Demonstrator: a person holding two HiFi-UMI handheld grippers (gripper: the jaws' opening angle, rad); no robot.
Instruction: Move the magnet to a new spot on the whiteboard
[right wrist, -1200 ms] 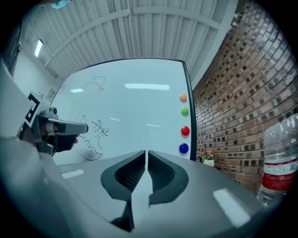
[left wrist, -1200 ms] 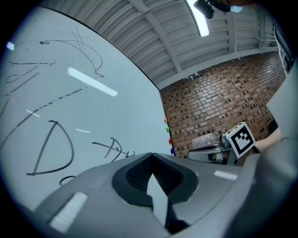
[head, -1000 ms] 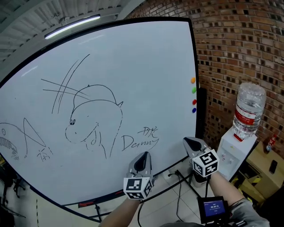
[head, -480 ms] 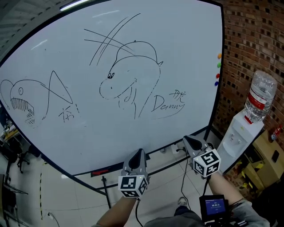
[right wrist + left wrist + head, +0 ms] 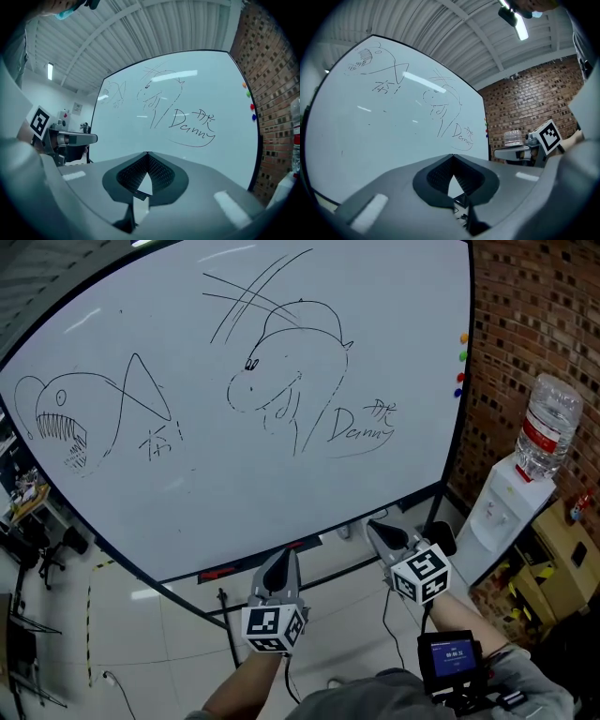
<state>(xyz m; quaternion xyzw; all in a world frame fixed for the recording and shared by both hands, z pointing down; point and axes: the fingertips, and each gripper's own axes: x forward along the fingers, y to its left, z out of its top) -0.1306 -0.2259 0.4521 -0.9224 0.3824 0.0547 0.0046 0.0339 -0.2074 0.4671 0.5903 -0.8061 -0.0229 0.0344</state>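
Note:
The whiteboard carries pen sketches and a signature. Several small round magnets sit in a column near its right edge: orange, green, red and blue. The right gripper view shows them too, from orange down to blue. My left gripper and right gripper hang below the board's lower edge, far from the magnets. Both are shut with nothing between the jaws. In the gripper views the left gripper's and the right gripper's jaw tips meet.
A water dispenser with a bottle stands right of the board against the brick wall. Cardboard boxes lie beside it. The board's stand bar and cables run under the board. An office chair is at the left.
The head view has swung left, so the fish sketch at the board's left has come into sight. Both grippers stay shut and low; the right one now tilts more to the left.

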